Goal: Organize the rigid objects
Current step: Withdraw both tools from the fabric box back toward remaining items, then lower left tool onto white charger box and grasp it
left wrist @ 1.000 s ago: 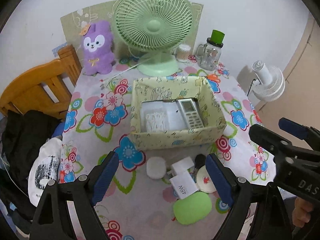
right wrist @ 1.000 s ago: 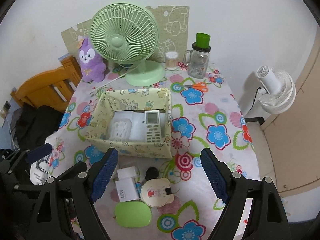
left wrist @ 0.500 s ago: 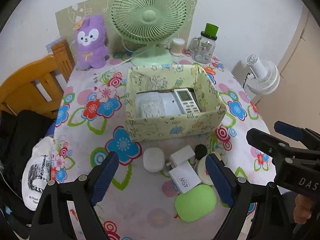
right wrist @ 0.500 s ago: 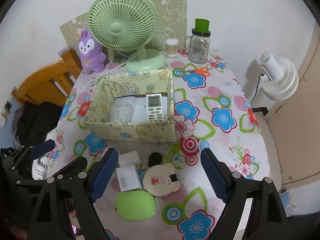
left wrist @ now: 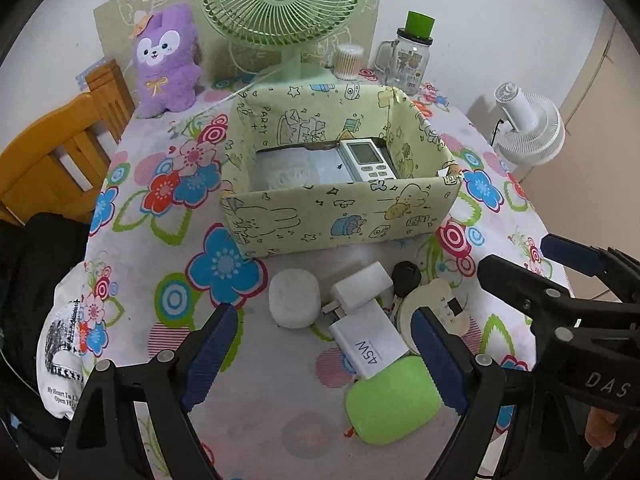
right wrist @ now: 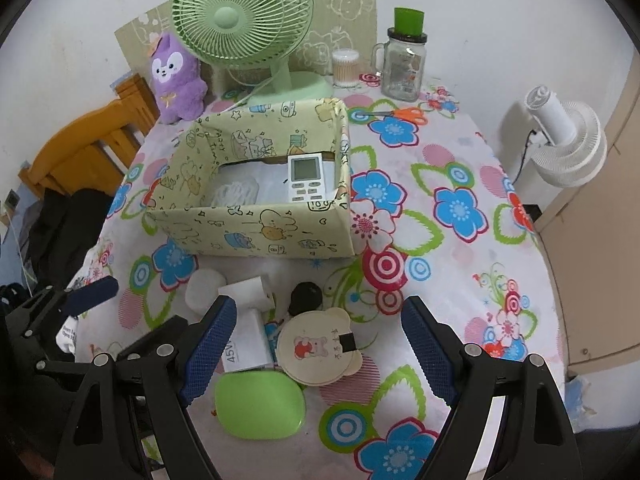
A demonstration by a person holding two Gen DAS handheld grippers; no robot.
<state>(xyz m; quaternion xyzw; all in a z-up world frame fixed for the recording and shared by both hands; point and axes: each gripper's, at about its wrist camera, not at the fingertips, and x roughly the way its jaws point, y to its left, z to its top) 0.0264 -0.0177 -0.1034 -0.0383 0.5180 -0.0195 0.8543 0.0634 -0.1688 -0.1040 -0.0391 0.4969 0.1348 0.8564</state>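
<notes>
Chair (left wrist: 52,160): orange wood, at the table's left edge, with dark clothing (left wrist: 36,280) heaped below it.
Plush toy (left wrist: 168,60): purple, upright at the back left of the flowered tablecloth (left wrist: 160,232).
Desk fan (right wrist: 240,20): green, behind the box, its base just beyond the far wall.
Box (left wrist: 340,216): pale green with cartoon print, open-topped, mid-table; its near wall stands between the loose items and its inside.
Remote control (left wrist: 368,160): white, inside the box against its right wall, beside a white packet (left wrist: 292,168).
Left gripper (left wrist: 320,356): jaws spread wide, holding nothing, low over the loose pile.
White round case (left wrist: 294,300): in front of the box, leftmost of the pile.
White adapter (left wrist: 362,286): just right of the round case, touching the charger.
Charger marked 45W (left wrist: 368,342): partly overlapping the green oval case (left wrist: 392,404).
Black key fob (left wrist: 406,276): behind the bear-shaped disc (right wrist: 318,350).
Right gripper (right wrist: 318,352): jaws spread wide, empty, framing the bear disc and the charger.
Cotton swab jar (right wrist: 346,68): at the back, beside the glass mug jar (right wrist: 404,64) with a green lid.
Scissors (right wrist: 400,114): orange-handled, right of the box's far corner.
White floor fan (right wrist: 564,140): off the table to the right.
</notes>
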